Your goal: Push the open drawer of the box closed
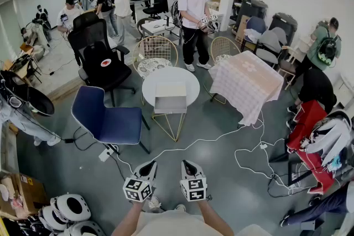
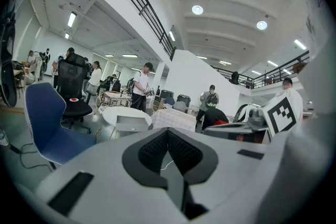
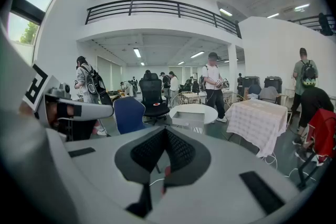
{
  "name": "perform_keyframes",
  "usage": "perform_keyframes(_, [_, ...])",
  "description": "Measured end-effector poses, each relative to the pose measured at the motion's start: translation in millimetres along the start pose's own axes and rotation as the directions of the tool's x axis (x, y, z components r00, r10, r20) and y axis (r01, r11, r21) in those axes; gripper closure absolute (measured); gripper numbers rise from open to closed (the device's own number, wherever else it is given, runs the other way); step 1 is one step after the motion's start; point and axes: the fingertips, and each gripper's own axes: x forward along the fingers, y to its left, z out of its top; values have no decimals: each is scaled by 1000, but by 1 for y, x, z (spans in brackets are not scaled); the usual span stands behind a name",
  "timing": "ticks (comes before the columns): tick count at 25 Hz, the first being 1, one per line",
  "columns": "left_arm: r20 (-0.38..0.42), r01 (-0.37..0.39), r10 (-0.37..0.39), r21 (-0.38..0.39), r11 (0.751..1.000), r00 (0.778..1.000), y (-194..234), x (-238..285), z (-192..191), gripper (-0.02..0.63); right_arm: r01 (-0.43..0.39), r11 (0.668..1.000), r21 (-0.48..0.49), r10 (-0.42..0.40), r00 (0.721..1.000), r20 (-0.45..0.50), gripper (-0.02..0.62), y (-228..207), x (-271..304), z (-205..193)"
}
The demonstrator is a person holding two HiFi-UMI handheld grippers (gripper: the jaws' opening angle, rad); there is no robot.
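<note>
The box (image 1: 170,98) sits on the round white table (image 1: 188,77), well apart from the person, with its drawer apparently pulled out on the side that faces them, which would suit a straight push from here. The left tongs (image 1: 147,165) and right tongs (image 1: 189,164) hang side by side close to the body, aimed a little downward at the table. Both pairs are pressed together with nothing between them (a sensible way to carry them, since a push needs a blunt tip, not a grip). A blue chair (image 1: 108,119) stands just beside the table and a white cable (image 1: 221,138) crosses the floor between, so the approach probably wants some care.
</note>
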Motion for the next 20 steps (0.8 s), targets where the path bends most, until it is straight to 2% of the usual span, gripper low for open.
perform_keyframes(12, [-2,-22,22,9,1000,1000,-18,2,-7,597,-20,1000,6,20,1000,-4,580,-10,-13,-12])
perform_keyframes(20, [-18,-25,25,7,1000,1000,-39,7,-22,597,-35,998,51,35,999,8,578,-27,-29,-27])
